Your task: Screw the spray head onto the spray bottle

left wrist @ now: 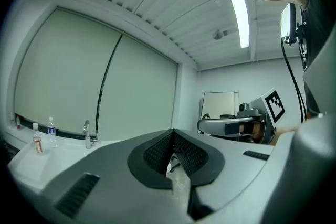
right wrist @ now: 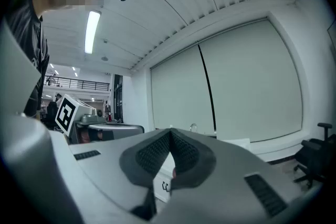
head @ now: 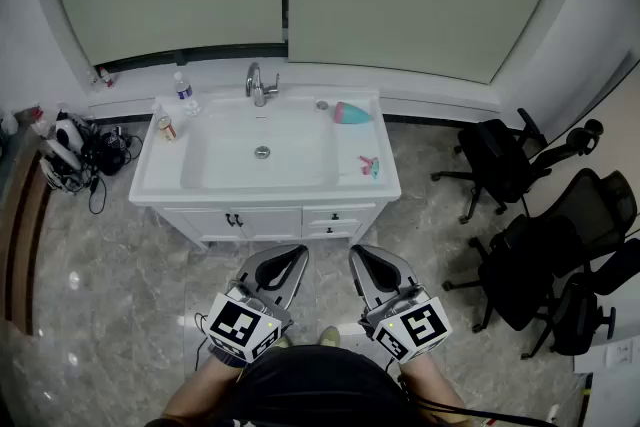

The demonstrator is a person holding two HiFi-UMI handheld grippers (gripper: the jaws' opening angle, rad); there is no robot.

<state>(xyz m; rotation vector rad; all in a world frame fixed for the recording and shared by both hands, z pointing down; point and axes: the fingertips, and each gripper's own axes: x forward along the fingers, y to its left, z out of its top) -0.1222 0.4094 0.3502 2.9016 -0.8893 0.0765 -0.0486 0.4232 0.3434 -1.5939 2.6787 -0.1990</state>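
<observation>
Left gripper (head: pixel 281 260) and right gripper (head: pixel 374 260): both have their jaws fully together with nothing between them. I hold them level and side by side, well short of the vanity counter (head: pixel 165 177).

Hazards, as I judge them:
- If I arrive with the jaws shut, the tips will push the parts instead of taking hold of them.
- The small pink-and-teal piece (head: pixel 370 166), probably the spray head, lies near the counter's front right corner, just beside the basin (head: pixel 225 160). A nudge could drop it into the basin or off the edge.
- The teal body (head: pixel 350 113), probably the bottle, seems to lie on its side and may roll.
- A tilted start would cross-thread the head.

Both parts are small, well apart from each other, and too distant for me to make out their threads.
</observation>
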